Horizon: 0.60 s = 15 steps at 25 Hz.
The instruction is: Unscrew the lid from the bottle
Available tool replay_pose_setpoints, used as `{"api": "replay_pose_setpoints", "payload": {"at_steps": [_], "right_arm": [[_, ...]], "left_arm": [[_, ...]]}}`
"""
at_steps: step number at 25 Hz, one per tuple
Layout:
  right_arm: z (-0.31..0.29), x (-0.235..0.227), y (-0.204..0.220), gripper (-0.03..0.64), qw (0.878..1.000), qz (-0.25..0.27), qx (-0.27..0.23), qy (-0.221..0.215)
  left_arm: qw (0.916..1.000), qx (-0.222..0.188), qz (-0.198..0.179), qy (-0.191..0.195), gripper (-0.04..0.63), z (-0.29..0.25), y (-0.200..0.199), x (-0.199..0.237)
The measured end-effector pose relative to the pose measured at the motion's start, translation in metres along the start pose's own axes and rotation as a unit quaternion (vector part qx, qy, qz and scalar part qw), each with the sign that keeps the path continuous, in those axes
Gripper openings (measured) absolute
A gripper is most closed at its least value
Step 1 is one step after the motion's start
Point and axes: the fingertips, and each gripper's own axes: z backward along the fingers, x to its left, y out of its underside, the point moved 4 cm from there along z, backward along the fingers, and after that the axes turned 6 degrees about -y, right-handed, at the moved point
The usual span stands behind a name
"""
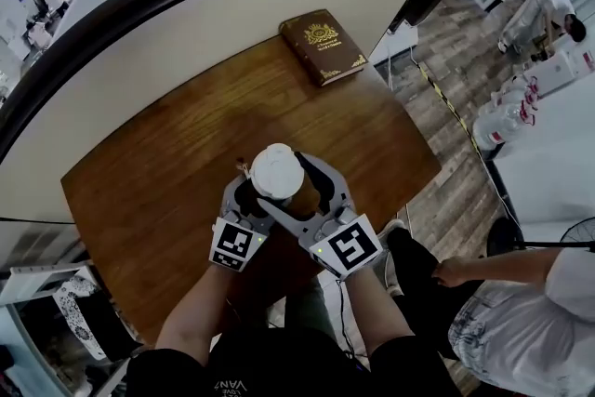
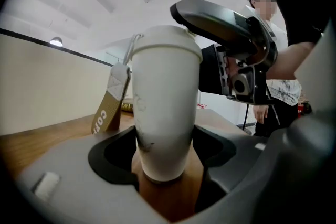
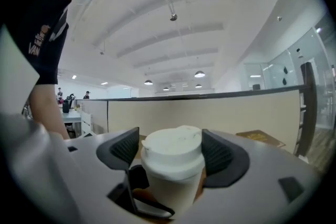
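Note:
A white bottle (image 1: pixel 277 174) with a white lid (image 3: pixel 171 145) stands on the brown wooden table (image 1: pixel 158 181) close to its near edge. A brown paper tag (image 2: pixel 107 108) hangs from its neck. My left gripper (image 2: pixel 165 162) holds the lower body of the bottle (image 2: pixel 164 113), with a black pad on each side. My right gripper (image 3: pixel 170 152) sits higher up, and its ribbed pads (image 3: pixel 125 148) press on the lid from both sides. In the head view both grippers (image 1: pixel 244 205) (image 1: pixel 302 192) meet at the bottle, which stands upright.
A brown book (image 1: pixel 322 45) with gold print lies at the table's far corner. A curved cream partition (image 1: pixel 186 23) rims the far side of the table. A person (image 1: pixel 521 311) sits to the right, beyond the table's right edge.

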Motion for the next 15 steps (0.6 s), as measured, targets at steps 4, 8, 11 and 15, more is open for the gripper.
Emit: {"api": "replay_pose_setpoints", "payload": {"at_steps": [4, 8, 11, 15], "right_arm": [[-0.0037, -0.0011, 0.0034, 0.338, 1.000, -0.002, 0.011, 0.021], [-0.0079, -0.0048, 0.0053, 0.337, 1.000, -0.005, 0.017, 0.021], [-0.0091, -0.0074, 0.0046, 0.337, 0.999, -0.003, 0.018, 0.027], [-0.0077, -0.0048, 0.0032, 0.337, 0.999, 0.001, 0.018, 0.044]], "left_arm": [[1.0000, 0.001, 0.002, 0.001, 0.336, -0.0006, -0.0002, -0.0008], [1.0000, -0.002, 0.002, -0.001, 0.336, -0.0007, 0.0003, 0.0007], [1.0000, -0.001, 0.006, -0.001, 0.336, -0.0021, 0.0009, 0.0013], [1.0000, 0.003, 0.002, 0.000, 0.336, -0.0005, 0.0018, 0.0004]]}}
